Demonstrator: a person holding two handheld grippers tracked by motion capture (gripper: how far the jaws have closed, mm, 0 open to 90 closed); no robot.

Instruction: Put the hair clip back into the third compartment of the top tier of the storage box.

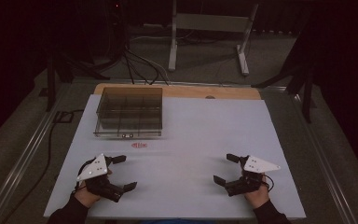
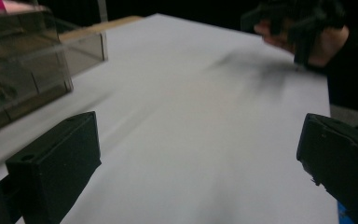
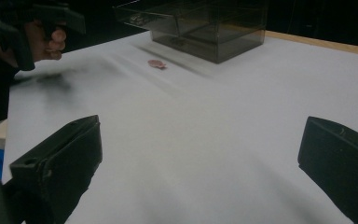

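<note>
Fingers spread wide on both grippers, left [image 1: 120,172] and right [image 1: 227,169], near white table's [image 1: 191,140] front edge.

Each hand holds a black two-jaw tool, the left gripper [image 1: 122,173] and the right gripper [image 1: 227,169] alike topped with a pale grey three-cornered plate dotted with small dark holes, their jaws thick, blocky and matte, and both sleeves [image 1: 70,213] are dark.
</note>
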